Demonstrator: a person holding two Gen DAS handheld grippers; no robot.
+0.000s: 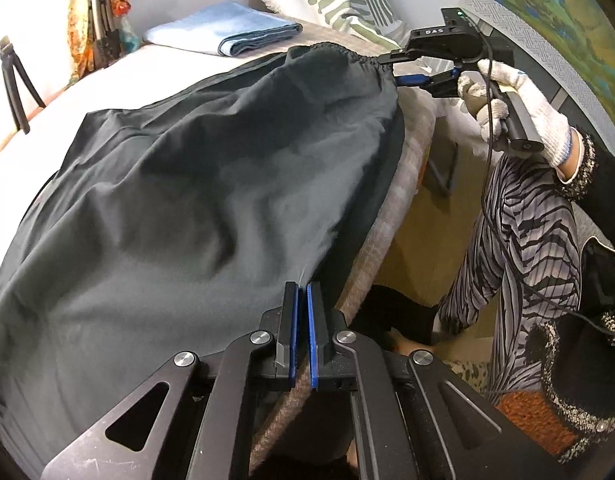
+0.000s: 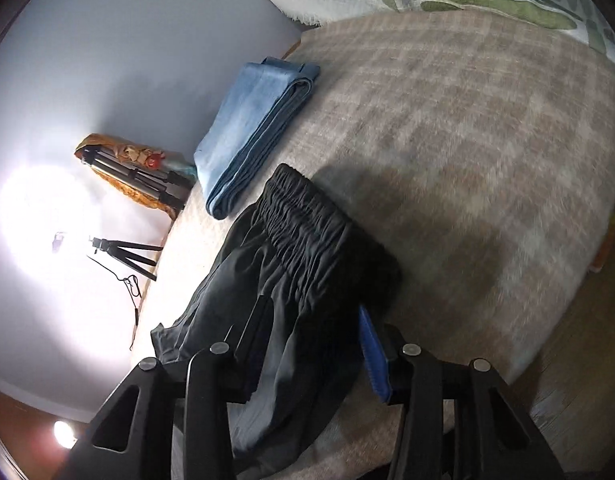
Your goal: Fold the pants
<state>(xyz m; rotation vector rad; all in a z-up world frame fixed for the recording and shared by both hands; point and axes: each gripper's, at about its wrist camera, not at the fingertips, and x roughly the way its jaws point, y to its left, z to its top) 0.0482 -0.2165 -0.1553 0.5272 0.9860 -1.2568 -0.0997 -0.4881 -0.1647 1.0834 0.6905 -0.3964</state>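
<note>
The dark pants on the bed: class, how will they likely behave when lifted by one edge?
Probably floppy: the dark pants sag in soft folds between the left gripper and the right gripper. Likely light, since thin cloth billows without pulling taut. The gathered waistband may bunch, and the smooth-looking cloth could slip from the open right fingers.

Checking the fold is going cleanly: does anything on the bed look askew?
Only the dark grey pants: they lie rumpled across the plaid bedcover, one edge hanging past the bed's side. The folded blue towel looks neat.
</note>
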